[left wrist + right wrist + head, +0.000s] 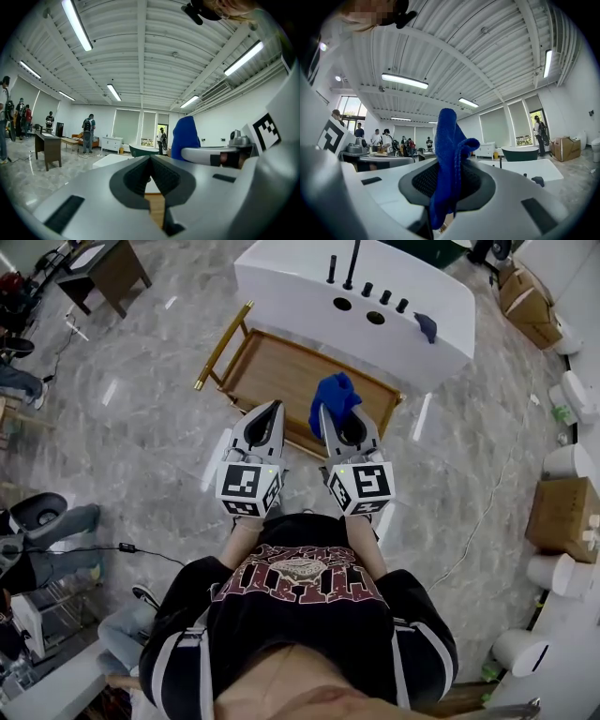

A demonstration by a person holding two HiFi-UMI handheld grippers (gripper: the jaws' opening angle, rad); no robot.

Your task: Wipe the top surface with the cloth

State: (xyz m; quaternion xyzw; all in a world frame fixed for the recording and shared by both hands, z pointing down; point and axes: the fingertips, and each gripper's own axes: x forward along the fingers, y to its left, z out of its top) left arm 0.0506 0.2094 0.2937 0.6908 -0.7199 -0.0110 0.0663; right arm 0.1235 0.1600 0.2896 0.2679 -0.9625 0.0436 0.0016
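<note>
The right hand-held gripper (330,414) had its jaws pinched shut on a blue cloth (449,140). The cloth stood up in a bunched fold above the jaw tips, and a short end hung below them. The left hand-held gripper (151,159) was closed too, jaw against jaw, with nothing between them. In the head view the two were held side by side in front of the person's chest, tips pointing forward over the near edge of a wooden trolley (272,371) with brass-coloured rails, which stood on a grey marble floor (141,418). Beyond the trolley lay a long white worktop (300,287) with black fittings, and near its right end was a small dark blue thing (427,326) — possibly another cloth.
</note>
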